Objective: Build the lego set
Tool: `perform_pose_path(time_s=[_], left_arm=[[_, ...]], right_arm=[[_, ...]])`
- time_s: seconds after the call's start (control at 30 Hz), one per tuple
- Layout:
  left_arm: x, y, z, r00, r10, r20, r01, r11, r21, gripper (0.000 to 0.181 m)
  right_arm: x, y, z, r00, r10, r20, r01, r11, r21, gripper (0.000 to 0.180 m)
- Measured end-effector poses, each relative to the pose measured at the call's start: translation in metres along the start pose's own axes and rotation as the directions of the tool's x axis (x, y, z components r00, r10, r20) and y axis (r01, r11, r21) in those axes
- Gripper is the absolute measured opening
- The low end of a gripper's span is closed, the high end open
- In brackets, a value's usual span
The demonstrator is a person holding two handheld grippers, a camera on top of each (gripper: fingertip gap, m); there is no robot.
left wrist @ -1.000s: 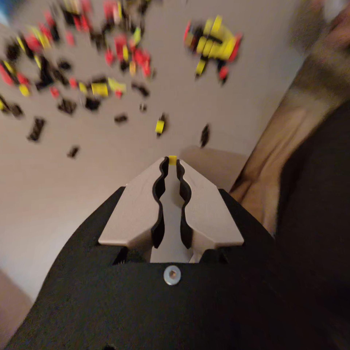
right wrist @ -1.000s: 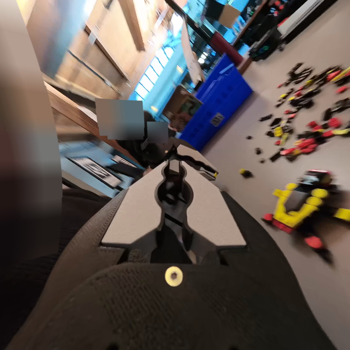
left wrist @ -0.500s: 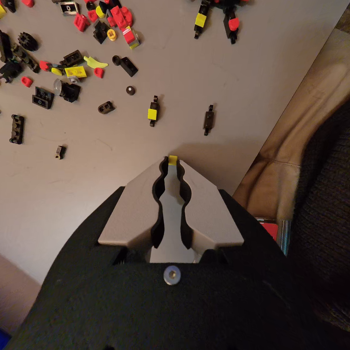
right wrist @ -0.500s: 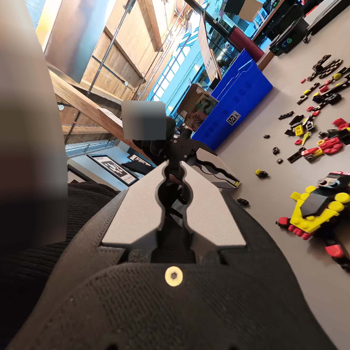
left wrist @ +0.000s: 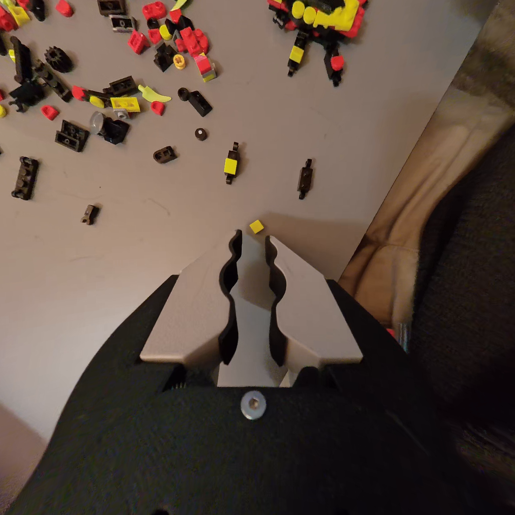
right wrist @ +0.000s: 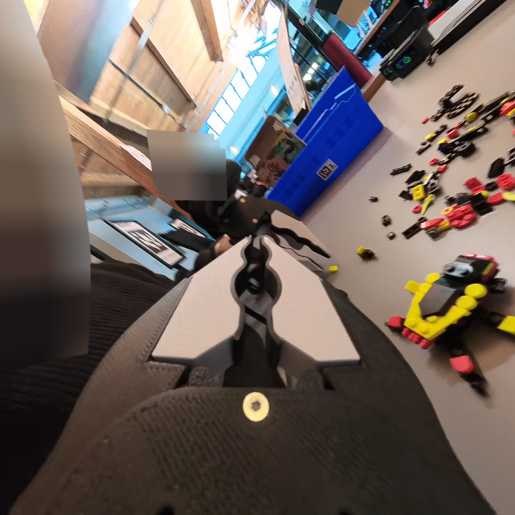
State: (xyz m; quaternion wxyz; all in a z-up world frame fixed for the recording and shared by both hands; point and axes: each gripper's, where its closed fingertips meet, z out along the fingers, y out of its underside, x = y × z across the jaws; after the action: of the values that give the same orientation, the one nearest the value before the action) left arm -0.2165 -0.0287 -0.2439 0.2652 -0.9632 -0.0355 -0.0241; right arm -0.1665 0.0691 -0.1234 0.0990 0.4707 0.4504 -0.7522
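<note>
Plainly, the small yellow tile (left wrist: 256, 226) lies loose on the grey table (left wrist: 111, 278), just beyond the left gripper (left wrist: 253, 233), whose jaws stand apart and empty. To seat it on the bare black clip plate (left wrist: 305, 178) nearby, I would regrip it squarely by its edges. The right gripper (right wrist: 257, 238), jaws nearly together on nothing, hangs off the table, well apart from the yellow-and-red model (right wrist: 448, 303).

In the left wrist view the yellow and red model (left wrist: 323, 19) is cut off by the top edge, and the loose bricks (left wrist: 16, 16) at the upper left run past the edge. In the right wrist view the scattered bricks (right wrist: 473, 172) are smeared by motion and run off the right edge, too blurred to tell apart. The model's (right wrist: 446, 303) right side is cropped. The left gripper (right wrist: 320, 260) is partly hidden behind the right gripper (right wrist: 256, 239).
</note>
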Motion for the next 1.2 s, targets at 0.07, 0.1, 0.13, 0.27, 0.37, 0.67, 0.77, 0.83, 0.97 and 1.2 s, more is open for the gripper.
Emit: perform_pose_path(time_s=[0.07,0.1,0.13,0.27,0.37,0.67,0.77,0.83,0.97,1.2], left_arm=[[-0.001,-0.003,0.002,0.999,-0.054,0.001,0.054,0.998,0.022,0.016],[-0.003,-0.005,0.003,0.997,-0.074,0.010,0.073,0.997,0.032,0.019],[-0.005,-0.006,0.004,0.996,-0.085,0.019,0.084,0.996,0.044,0.021],[-0.019,-0.009,0.003,0.990,-0.124,0.067,0.117,0.988,0.097,0.024],[-0.019,-0.012,-0.002,0.981,-0.190,0.034,0.183,0.973,0.142,0.025],[-0.008,-0.005,-0.016,0.930,-0.352,0.107,0.310,0.906,0.290,0.011],[-0.008,-0.004,-0.022,0.916,-0.378,0.133,0.320,0.890,0.324,0.010],[-0.007,0.000,-0.017,0.911,-0.394,0.120,0.344,0.889,0.304,0.011],[-0.002,0.001,-0.006,0.910,-0.406,0.085,0.371,0.889,0.269,0.014],[0.002,0.003,0.007,0.925,-0.369,0.096,0.343,0.915,0.214,0.013]], right_arm=[[0.002,0.005,0.003,0.997,-0.066,-0.035,0.065,0.997,-0.036,0.004],[0.000,0.008,0.005,0.994,-0.102,-0.035,0.100,0.993,-0.057,0.008],[-0.003,0.011,0.007,0.991,-0.133,-0.026,0.131,0.988,-0.077,0.012],[-0.008,0.025,0.013,0.968,-0.250,-0.017,0.244,0.956,-0.163,0.019],[-0.003,0.036,0.015,0.944,-0.327,-0.046,0.307,0.920,-0.244,0.019],[-0.012,0.010,0.001,0.919,-0.386,-0.079,0.363,0.907,-0.212,0.018],[-0.006,-0.012,-0.013,0.901,-0.413,-0.133,0.389,0.904,-0.175,0.018],[-0.002,-0.023,-0.020,0.903,-0.398,-0.159,0.380,0.915,-0.133,0.017],[0.009,-0.026,-0.024,0.941,-0.290,-0.174,0.281,0.957,-0.078,0.017],[0.008,-0.009,-0.016,0.960,-0.245,-0.135,0.229,0.966,-0.122,0.017]])
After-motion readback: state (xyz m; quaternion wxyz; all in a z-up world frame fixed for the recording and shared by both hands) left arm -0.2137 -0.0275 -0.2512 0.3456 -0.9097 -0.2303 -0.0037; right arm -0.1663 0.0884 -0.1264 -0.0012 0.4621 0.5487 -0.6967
